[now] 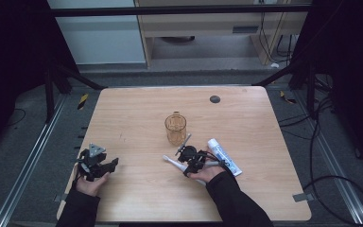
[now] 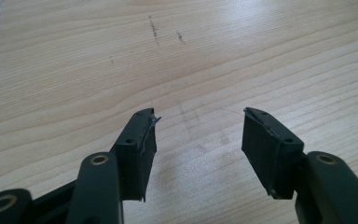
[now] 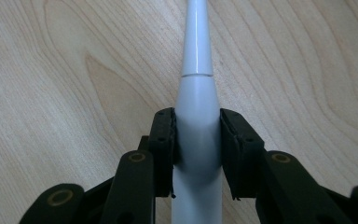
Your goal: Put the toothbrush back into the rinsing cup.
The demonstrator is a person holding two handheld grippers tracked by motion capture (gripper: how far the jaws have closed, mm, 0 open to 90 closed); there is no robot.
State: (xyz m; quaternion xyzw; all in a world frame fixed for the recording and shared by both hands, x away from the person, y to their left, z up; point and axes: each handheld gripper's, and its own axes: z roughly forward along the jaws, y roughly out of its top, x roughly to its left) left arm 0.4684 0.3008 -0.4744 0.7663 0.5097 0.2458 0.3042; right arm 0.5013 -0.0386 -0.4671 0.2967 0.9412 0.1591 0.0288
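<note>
A white electric toothbrush (image 1: 172, 162) lies flat on the wooden table (image 1: 137, 118), in front of an amber glass cup (image 1: 175, 128). My right gripper (image 1: 186, 166) is shut on the toothbrush handle. In the right gripper view both pads (image 3: 164, 140) press the sides of the toothbrush (image 3: 197, 56), whose thin neck runs away from me, and the right gripper (image 3: 197, 149) sits low over the wood. My left gripper (image 1: 109, 166) rests at the table's left front, open. In the left gripper view nothing lies between the spread jaws of the left gripper (image 2: 198, 140).
A white and blue toothpaste tube (image 1: 224, 156) lies just right of the right hand. A small black disc (image 1: 214, 99) sits near the table's far edge. Bare wood stretches between the two hands and behind the cup.
</note>
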